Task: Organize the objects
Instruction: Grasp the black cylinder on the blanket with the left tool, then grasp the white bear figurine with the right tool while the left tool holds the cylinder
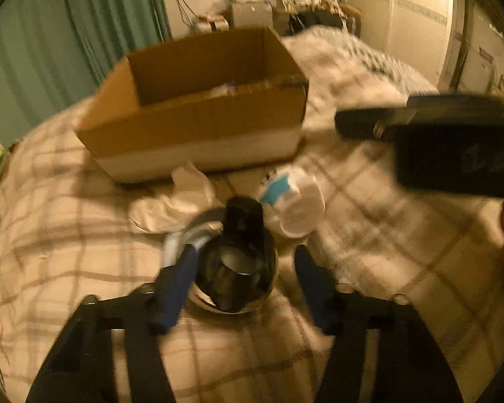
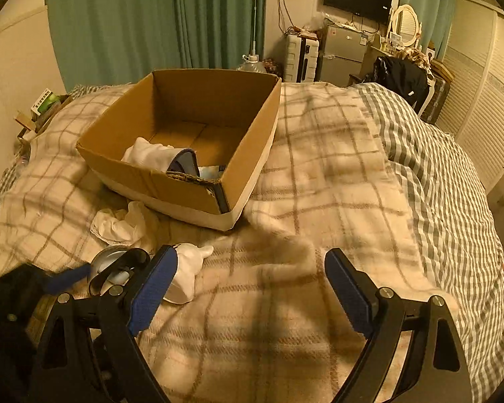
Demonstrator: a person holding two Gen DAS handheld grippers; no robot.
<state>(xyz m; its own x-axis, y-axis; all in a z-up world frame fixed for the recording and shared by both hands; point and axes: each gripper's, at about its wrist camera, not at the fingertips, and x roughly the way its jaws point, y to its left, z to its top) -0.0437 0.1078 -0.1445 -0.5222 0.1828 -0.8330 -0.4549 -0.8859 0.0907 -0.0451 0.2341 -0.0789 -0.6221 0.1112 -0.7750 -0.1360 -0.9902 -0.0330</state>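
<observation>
The left tongs are spread wide around a small kettle lying on the bed. One blue finger touches or nearly touches its rim; the other stands clear on the far side. Nothing is pinched yet, and the left wrist view is blurred, so the exact contact cannot be told. The right tongs are also spread and empty, over bare blanket to the right of the kettle.

Just behind the kettle lie a white plastic cup with a blue label and a crumpled white cloth, both near the front wall of the cardboard box. The box sits further back and is open on top, with white cloth and something blue already in its near corner.

The main risk, as I judge it, is the kettle's round, shiny body slipping or rolling on the soft blanket if the fingers close off-centre. It could also nudge the cup. Lifting it too low would catch the box's front edge.

Open room is good. The blanket right of the box is bare, and most of the box floor is free.
</observation>
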